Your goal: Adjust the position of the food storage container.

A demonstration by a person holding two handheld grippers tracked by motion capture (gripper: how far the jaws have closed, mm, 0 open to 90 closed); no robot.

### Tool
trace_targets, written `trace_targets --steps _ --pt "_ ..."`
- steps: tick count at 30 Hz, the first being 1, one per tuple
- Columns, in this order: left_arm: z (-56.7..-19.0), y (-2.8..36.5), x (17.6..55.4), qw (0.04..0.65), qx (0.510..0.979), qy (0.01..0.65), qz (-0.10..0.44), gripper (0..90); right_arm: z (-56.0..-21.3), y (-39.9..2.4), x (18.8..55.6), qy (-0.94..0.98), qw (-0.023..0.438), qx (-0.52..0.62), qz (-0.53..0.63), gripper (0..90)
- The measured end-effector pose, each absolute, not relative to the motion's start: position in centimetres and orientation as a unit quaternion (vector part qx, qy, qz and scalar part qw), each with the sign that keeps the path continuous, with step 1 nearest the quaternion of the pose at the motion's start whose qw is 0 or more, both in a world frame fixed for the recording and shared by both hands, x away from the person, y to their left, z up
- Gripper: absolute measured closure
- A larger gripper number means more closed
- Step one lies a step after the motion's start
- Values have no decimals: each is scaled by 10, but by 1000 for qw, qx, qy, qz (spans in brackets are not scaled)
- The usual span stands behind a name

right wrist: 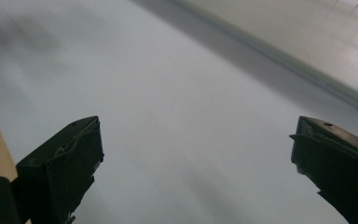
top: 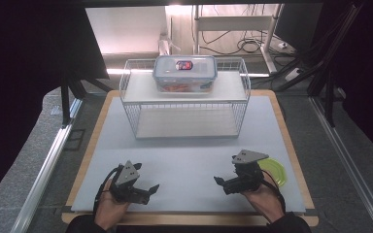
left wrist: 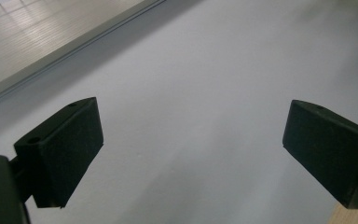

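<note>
A clear lidded food box (top: 185, 73) with a blue-edged lid and orange contents stands on the top shelf of a white wire rack (top: 184, 97) at the back of the table. Near the front edge, a hand holds my left gripper (top: 152, 189), jaws wide apart, pointing right over the grey mat. My right gripper (top: 219, 183) faces it from the other side, also open, pointing left. In the left gripper view my own left gripper (left wrist: 191, 140) has bare mat between its jaws, and the right gripper (right wrist: 193, 154) in its own view likewise holds nothing.
A green plate (top: 275, 171) lies on the mat (top: 184, 155) just right of the right hand. The rack's lower shelf (top: 187, 122) holds nothing. Wooden table edges frame the mat; dark stands and cables surround the table.
</note>
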State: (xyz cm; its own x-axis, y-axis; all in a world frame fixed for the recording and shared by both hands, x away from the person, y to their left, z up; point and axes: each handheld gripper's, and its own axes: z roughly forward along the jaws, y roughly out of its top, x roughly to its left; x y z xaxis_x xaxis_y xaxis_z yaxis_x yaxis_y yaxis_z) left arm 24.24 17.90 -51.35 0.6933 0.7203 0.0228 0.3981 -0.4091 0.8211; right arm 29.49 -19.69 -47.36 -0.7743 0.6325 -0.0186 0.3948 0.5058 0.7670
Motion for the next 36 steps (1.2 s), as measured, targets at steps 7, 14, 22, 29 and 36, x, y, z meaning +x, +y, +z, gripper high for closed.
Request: trace_targets --steps 7,14,22,29,36 --pt "-514 177 242 419 820 341 191 49 -472 -204 296 857 135 317 383 57" --pt "-514 179 243 424 817 343 188 54 -460 -231 291 850 166 335 372 564" --pt "-514 179 243 425 817 343 186 55 -455 -269 288 837 181 362 368 900" --pt "-514 179 243 424 817 343 185 56 -451 -304 284 805 209 421 362 900" --pt "-514 179 243 423 816 345 187 56 -449 -334 277 779 234 460 356 900"
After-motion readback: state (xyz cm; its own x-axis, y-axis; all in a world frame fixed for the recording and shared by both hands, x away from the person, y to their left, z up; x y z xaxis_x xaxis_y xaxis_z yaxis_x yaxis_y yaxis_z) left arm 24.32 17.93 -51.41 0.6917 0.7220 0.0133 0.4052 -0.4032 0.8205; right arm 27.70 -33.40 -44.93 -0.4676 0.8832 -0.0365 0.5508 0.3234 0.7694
